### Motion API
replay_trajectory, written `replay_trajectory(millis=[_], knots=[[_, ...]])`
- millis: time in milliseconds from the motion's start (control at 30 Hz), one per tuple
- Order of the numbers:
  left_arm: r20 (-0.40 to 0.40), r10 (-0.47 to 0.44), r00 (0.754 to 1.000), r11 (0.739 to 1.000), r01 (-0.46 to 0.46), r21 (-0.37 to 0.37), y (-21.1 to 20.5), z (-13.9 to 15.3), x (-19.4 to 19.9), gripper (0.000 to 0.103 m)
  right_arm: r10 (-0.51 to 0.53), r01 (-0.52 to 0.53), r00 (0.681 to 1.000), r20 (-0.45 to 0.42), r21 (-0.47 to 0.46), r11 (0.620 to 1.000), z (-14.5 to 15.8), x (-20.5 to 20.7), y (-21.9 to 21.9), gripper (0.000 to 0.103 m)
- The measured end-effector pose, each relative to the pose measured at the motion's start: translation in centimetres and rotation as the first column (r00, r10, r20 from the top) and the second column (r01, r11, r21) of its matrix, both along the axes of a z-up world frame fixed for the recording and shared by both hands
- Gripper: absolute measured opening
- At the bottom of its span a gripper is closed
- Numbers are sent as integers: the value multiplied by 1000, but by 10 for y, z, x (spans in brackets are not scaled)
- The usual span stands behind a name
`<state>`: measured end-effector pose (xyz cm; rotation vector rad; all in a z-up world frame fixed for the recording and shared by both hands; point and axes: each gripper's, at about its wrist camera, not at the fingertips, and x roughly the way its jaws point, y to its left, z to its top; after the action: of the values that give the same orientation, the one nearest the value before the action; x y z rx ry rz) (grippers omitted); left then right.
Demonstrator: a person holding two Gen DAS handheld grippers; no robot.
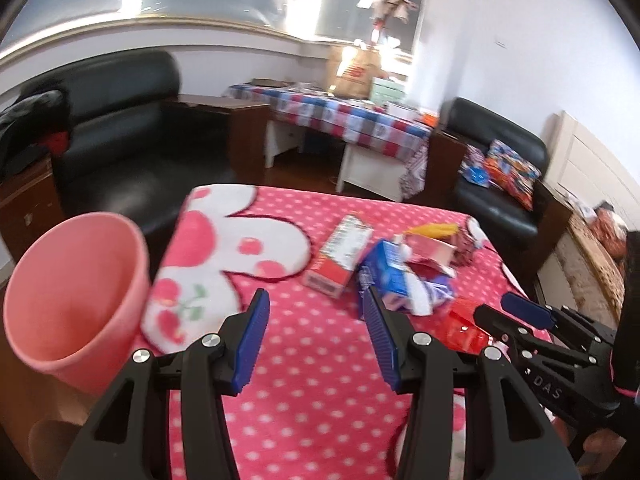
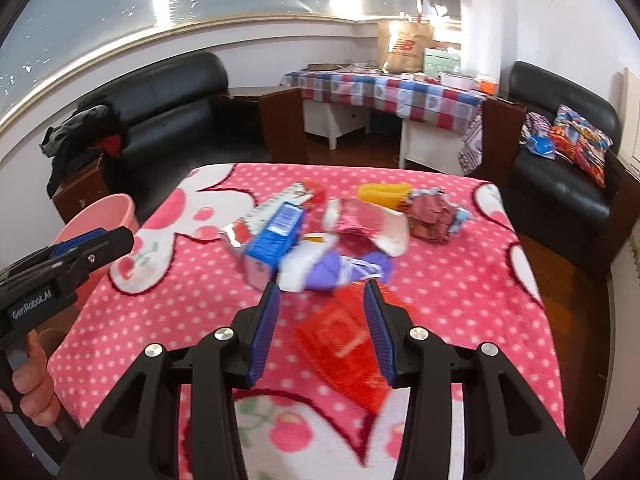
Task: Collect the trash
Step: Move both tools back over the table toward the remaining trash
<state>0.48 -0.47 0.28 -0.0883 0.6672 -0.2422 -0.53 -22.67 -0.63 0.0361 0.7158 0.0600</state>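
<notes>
hovering with blades spread, the right gripper [image 2: 320, 300] straddles a red plastic wrapper [image 2: 344, 344] lying on the polka-dot blanket [image 2: 460, 300]; it looks light, crinkly, slippery, so pinch a raised edge. the left gripper [image 1: 316, 312] is spread, empty, beside the pink bin [image 1: 72, 296].

I'm working in a lived-in home sitting room. My landmark is the low table under a pink polka-dot blanket [image 2: 460, 300]. Beyond it to the left sits a black leather sofa [image 2: 168, 96] with clothes dumped on it, beyond it to the right a black armchair [image 2: 568, 184] with a patterned cushion [image 2: 580, 148], and behind it a checked-cloth table [image 2: 392, 92] holding a paper shopping bag [image 2: 404, 46].
</notes>
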Motion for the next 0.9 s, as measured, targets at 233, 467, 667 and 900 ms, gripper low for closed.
replay_trajectory(millis=[233,467,667,900], knots=[[-37,-144,989,989,143,-39,-43,-11,4,46,-65,65,998,-25,28,997,-11,1,-30,44],[-88,-194,977,981,192,-35,-75,-36,15,33,-78,80,996,-40,48,996,-20,-1,-49,44],[-87,-109,990,994,110,3,-78,-42,35,36,-74,78,995,-59,74,994,-30,-1,-57,44],[-81,-73,994,997,75,21,-81,-36,52,43,-68,75,995,-66,100,992,-35,0,-63,44]])
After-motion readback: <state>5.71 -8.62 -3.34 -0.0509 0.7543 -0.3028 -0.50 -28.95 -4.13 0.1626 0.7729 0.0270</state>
